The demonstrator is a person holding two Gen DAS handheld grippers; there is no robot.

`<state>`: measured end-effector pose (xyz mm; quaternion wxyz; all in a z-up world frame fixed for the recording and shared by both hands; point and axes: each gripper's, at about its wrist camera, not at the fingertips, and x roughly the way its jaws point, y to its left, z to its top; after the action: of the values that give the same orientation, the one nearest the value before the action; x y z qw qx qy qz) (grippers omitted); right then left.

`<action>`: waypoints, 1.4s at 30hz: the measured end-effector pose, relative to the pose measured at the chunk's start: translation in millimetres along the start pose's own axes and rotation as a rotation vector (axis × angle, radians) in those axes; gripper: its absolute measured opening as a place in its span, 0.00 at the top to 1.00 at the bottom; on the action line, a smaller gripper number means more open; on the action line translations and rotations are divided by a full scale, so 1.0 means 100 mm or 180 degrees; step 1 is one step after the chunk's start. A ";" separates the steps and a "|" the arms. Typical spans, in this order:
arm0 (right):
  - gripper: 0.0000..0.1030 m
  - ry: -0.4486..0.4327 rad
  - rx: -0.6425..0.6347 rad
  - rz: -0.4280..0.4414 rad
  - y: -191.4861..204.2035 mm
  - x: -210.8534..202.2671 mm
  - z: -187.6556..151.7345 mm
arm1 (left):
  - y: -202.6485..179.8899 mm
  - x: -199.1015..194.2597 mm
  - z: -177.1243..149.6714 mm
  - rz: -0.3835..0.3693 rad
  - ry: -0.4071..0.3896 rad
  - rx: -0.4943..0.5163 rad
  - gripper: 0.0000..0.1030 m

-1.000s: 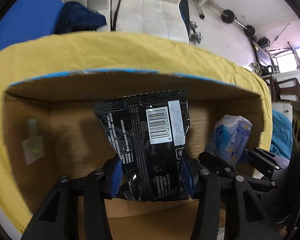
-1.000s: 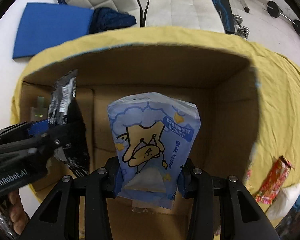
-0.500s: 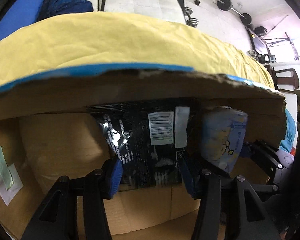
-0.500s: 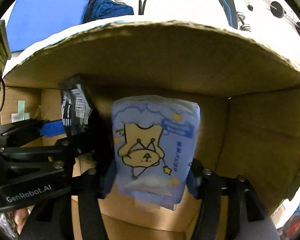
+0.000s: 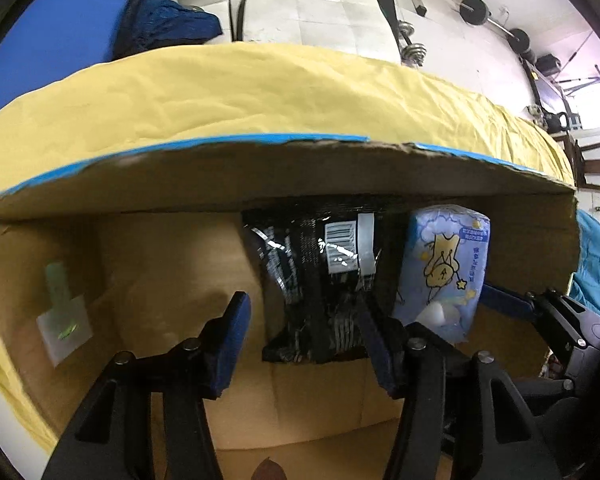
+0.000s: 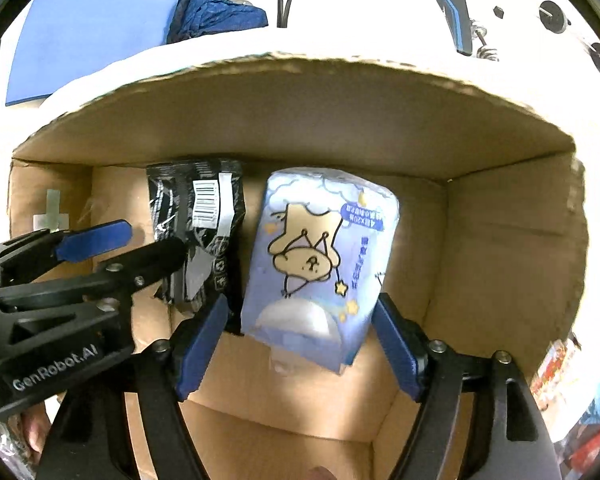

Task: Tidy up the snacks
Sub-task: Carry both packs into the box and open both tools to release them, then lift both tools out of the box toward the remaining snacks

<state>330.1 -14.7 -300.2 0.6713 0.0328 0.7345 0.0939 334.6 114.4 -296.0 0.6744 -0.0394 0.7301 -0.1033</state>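
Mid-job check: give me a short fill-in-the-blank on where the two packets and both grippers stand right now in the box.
1. Both packets lie inside the ____ box.
2. The black snack packet lies to the ____ of the blue bear-print packet in both views.
3. The right gripper has its jaws opening, with the ____ packet between them.
4. The left gripper has its jaws opening, and its left pad stands ____ of the black packet.

Missing words: cardboard; left; blue bear-print; clear
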 end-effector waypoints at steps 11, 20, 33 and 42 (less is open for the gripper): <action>0.02 -0.0163 0.0002 -0.0190 0.11 -0.34 -0.37 | 0.10 -0.39 -0.35 0.0156 -0.0377 -0.0196 0.12; 0.00 -0.0422 0.0031 -0.0234 -0.01 -0.57 -0.81 | 0.11 -0.77 -0.79 0.0428 -0.0924 -0.0274 0.01; 0.00 -0.0861 0.0065 -0.0354 0.08 -1.14 -1.30 | -0.08 -1.21 -1.27 0.0491 -0.1358 -0.0249 0.01; 0.00 -0.1108 0.0078 -0.0314 0.13 -1.52 -1.74 | -0.25 -1.50 -1.64 0.0560 -0.1580 -0.0050 0.01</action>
<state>171.4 -44.5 -134.7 0.7917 0.0207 0.6089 0.0449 182.9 135.2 -133.2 0.8389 -0.0051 0.5437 -0.0259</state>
